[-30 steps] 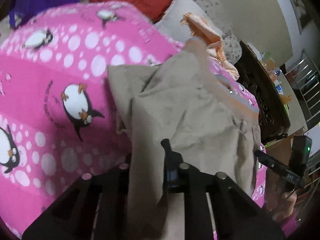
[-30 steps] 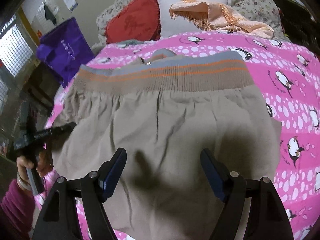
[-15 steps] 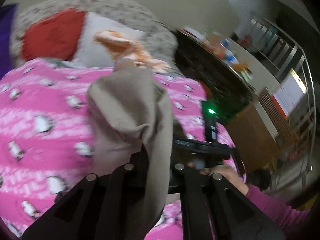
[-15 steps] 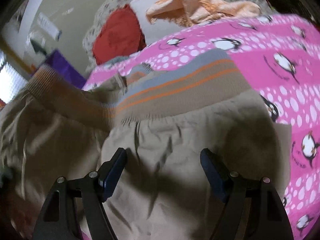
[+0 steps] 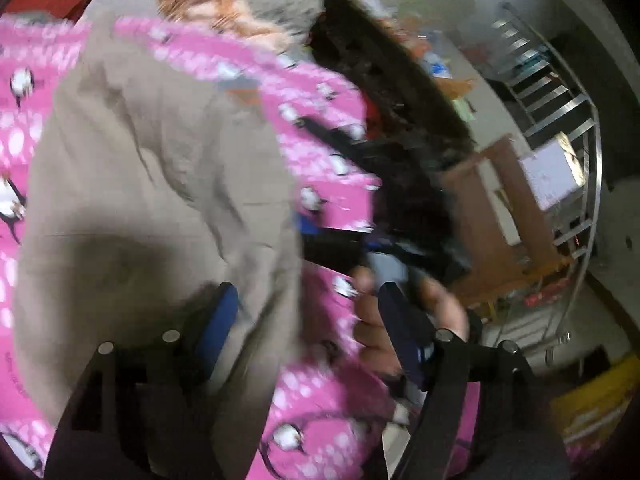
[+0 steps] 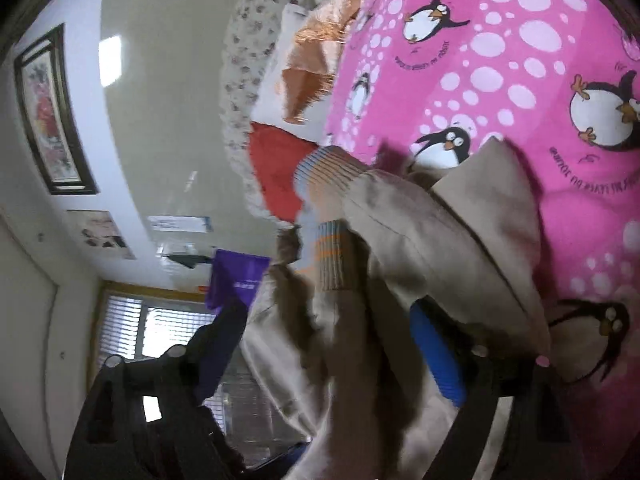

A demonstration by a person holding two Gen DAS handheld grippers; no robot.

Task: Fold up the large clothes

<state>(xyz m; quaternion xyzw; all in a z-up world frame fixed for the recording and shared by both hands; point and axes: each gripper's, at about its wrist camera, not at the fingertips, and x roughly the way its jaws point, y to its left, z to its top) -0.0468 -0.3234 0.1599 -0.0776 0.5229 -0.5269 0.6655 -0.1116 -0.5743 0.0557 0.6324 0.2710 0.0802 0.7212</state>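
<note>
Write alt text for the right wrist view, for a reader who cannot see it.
A bunched beige garment with a grey-and-orange striped ribbed waistband hangs between the open blue-padded fingers of the right gripper. Behind it lies a pink penguin-print blanket, with a red cushion at the bed's head.

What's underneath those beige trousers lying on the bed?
Under the beige trousers lies a pink penguin blanket, showing all around their edges. What the blanket looks like directly beneath the cloth, or whether anything else lies there, is covered and cannot be seen.
</note>
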